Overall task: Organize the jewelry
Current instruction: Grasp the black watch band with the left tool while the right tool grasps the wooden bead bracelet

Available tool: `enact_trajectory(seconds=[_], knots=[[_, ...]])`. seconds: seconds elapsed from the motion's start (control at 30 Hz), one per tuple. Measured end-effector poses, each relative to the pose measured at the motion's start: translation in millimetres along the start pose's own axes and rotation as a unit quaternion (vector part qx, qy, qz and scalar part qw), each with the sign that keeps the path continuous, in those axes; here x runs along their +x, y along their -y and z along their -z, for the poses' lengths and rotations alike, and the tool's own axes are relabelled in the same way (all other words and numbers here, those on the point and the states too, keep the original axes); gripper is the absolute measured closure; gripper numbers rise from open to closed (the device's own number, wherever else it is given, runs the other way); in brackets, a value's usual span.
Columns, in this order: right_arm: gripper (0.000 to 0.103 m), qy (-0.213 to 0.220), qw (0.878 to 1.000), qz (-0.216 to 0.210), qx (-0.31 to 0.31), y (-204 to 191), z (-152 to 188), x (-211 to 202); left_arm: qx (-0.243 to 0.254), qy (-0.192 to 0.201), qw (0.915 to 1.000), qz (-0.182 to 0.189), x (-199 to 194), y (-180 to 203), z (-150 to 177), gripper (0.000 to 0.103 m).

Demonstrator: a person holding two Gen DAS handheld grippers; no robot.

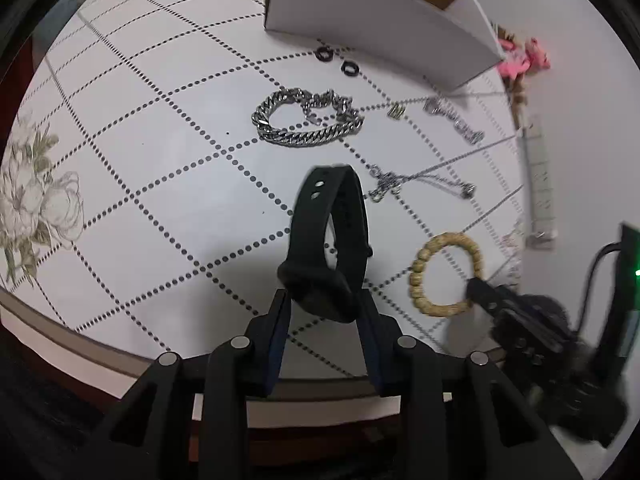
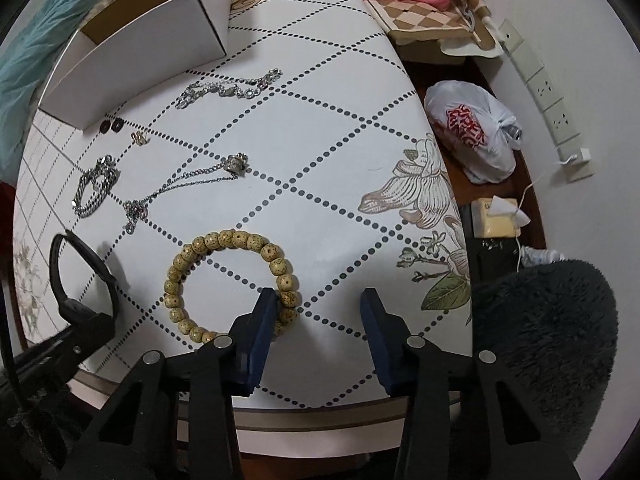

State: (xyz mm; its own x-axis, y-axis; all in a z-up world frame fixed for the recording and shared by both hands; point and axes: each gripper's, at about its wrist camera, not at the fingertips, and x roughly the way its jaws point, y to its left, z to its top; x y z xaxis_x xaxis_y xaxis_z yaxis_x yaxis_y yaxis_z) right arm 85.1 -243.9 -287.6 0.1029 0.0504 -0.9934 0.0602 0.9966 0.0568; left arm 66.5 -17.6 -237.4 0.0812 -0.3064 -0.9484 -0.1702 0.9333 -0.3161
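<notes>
Pickup underway: left claw [image 1: 323, 300] pinching black watch band [image 1: 332, 232] above surface [image 1: 160, 200]. Right claw [image 2: 318, 312] spread beside bead bracelet [image 2: 230, 280]; next, likely carry to white box [image 1: 376, 28].

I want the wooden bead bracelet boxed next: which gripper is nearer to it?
Right. The right gripper is open at the bead bracelet, one finger at its rim. The left gripper is off to the side, shut on the black watch band.

Even indoor light, soft shadows, fisheye-bent edges, right side motion-blurred.
</notes>
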Motion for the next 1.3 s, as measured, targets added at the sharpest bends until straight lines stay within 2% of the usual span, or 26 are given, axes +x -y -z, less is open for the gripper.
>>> enact_trajectory(seconds=[0.13,0.3,0.47,0.53,0.7,0.8,0.9,0.97,1.03,1.1,1.3], knots=[[0.058,-0.002,1.0,-0.005,0.008,1,0,-2,-0.024,0.004,0.9989,0.041,-8,-9,-5,0.072],[0.057,-0.001,1.0,-0.002,0.005,2,-2,0,-0.05,-0.009,0.9972,0.054,3,-16,-12,0.07],[0.061,0.001,1.0,-0.001,0.003,2,-4,2,-0.064,0.005,0.9965,0.055,11,-13,-13,0.07],[0.093,0.007,1.0,-0.004,0.002,3,-3,0,-0.057,0.021,0.997,0.048,6,-15,-14,0.071],[0.093,0.005,1.0,-0.025,0.008,5,-3,0,-0.024,0.05,0.9982,0.021,1,-9,-16,0.075],[0.094,0.007,0.999,-0.039,0.014,5,-1,-1,-0.01,0.065,0.9977,0.013,-4,-9,-17,0.093],[0.094,0.02,0.998,-0.057,0.015,3,0,-12,-0.006,0.064,0.9978,0.012,-8,-12,-17,0.093],[0.094,0.027,0.998,-0.063,0.013,2,-1,-18,-0.026,0.06,0.9972,0.037,-12,-19,-15,0.093],[0.094,0.031,0.997,-0.069,0.011,1,-1,-24,-0.027,0.062,0.9969,0.041,-19,-22,-12,0.092],[0.094,0.036,0.997,-0.071,0.013,2,-2,-28,-0.023,0.075,0.9955,0.053,-30,-22,-7,0.092],[0.094,0.047,0.994,-0.092,0.017,2,-4,-42,-0.004,0.104,0.9935,0.048,-54,-18,-6,0.092]])
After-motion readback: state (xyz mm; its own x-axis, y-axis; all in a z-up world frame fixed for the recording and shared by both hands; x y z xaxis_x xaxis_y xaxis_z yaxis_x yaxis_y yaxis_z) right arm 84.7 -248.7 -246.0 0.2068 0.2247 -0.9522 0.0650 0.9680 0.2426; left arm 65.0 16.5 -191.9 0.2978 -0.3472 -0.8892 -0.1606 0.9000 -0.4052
